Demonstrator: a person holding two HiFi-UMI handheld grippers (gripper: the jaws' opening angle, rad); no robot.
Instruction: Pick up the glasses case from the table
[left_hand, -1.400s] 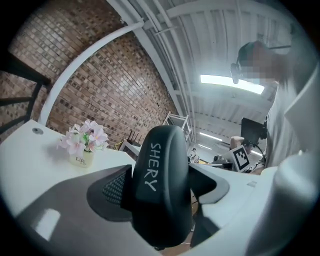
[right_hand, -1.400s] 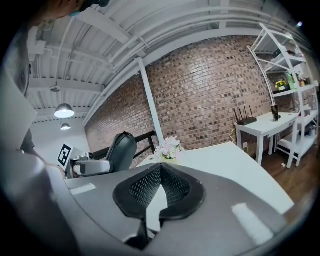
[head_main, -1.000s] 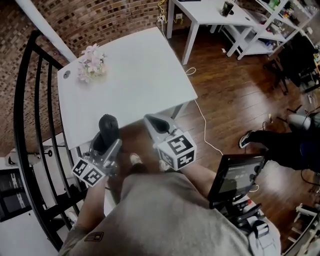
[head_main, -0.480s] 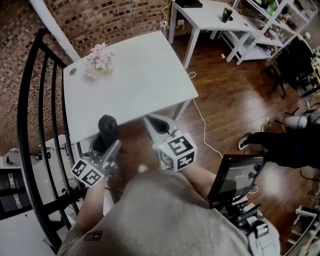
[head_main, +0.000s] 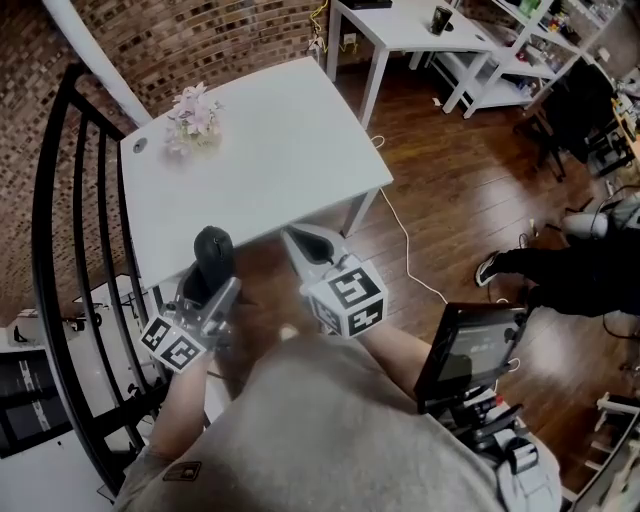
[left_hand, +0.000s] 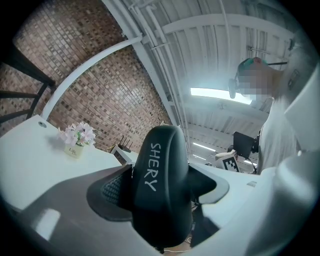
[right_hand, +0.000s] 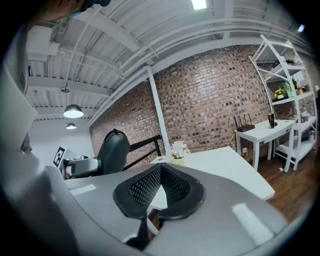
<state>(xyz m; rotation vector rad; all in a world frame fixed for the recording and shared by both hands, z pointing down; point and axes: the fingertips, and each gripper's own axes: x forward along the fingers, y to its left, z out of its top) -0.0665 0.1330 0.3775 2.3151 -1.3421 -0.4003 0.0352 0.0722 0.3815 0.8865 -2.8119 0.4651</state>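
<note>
Grey shirt (head_main: 330, 430) fills the bottom of the head view, with a bare forearm reaching out on each side of it. A dark screen (head_main: 468, 350) sits on a stand just to the person's right. Ahead of the shirt come the two marker cubes, one on the left gripper (head_main: 210, 280) and one on the right gripper (head_main: 303, 246). The left gripper's jaws stand wide and clamp the black glasses case (head_main: 214, 250) between their pads. The case stands upright, clear of the tabletop, at the near edge of the white table (head_main: 270, 150). In the left gripper view the glasses case (left_hand: 161, 190) fills the gap between the jaws, and its curved face bears the white letters SHERY. The right gripper (right_hand: 161, 172) is just beside the left one. Its meshed pads meet at the tips, and nothing is caught between them. Its own view also shows the case off to the left, held up in front of the black railing (head_main: 60, 200). Farther across the table, a small pot of pale flowers (head_main: 192, 118) stands near the far left corner. Wooden floor (head_main: 460, 200) lies to the right, crossed by a white cable. A brick wall (head_main: 180, 30) and a second white table (head_main: 400, 25) stand beyond.
</note>
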